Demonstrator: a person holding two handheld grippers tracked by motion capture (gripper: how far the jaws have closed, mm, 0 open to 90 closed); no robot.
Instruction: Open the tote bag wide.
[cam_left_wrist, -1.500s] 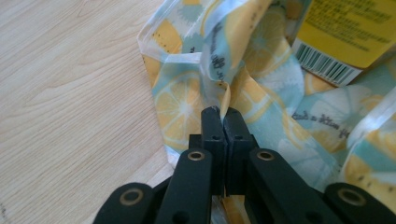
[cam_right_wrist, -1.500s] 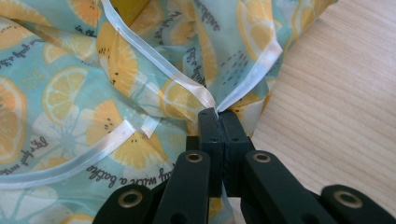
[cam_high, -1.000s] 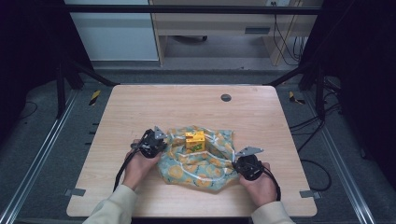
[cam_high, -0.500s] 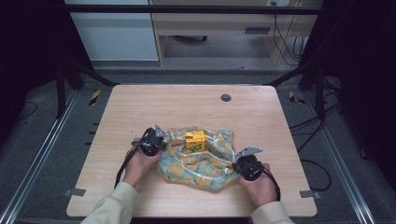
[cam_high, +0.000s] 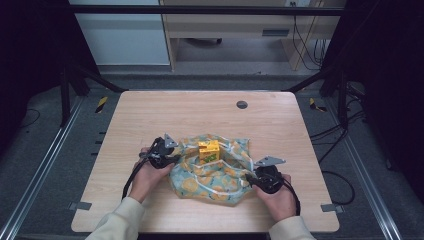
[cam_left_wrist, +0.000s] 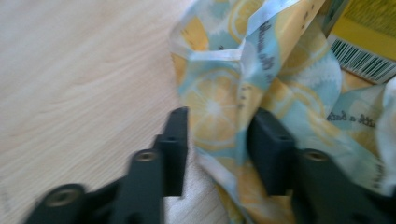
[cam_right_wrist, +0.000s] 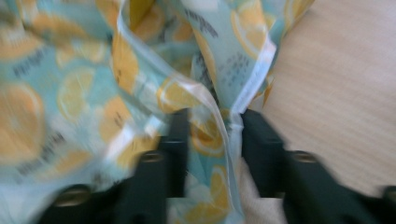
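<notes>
A lemon-print cloth (cam_high: 215, 172) lies crumpled on the wooden table (cam_high: 200, 115), with a small yellow box (cam_high: 209, 150) on its far part. My left gripper (cam_high: 174, 157) is at the cloth's left edge. Its jaws have just been opening, and in the left gripper view (cam_left_wrist: 219, 149) they stand apart with a fold of cloth (cam_left_wrist: 219, 107) loose between them; the box (cam_left_wrist: 369, 37) is at the upper right. My right gripper (cam_high: 249, 180) is at the cloth's right edge. Its jaws (cam_right_wrist: 219, 149) have also just been opening, with a hemmed fold of cloth (cam_right_wrist: 70, 93) between them.
A dark round grommet (cam_high: 242, 104) sits in the tabletop near its far edge. Bare wood (cam_left_wrist: 70, 84) spreads left of the cloth and bare wood (cam_right_wrist: 345, 70) to its right. Black frame posts and cables stand around the table.
In the high view both hands stay at the cloth's two edges, and the cloth and box lie much as before.
</notes>
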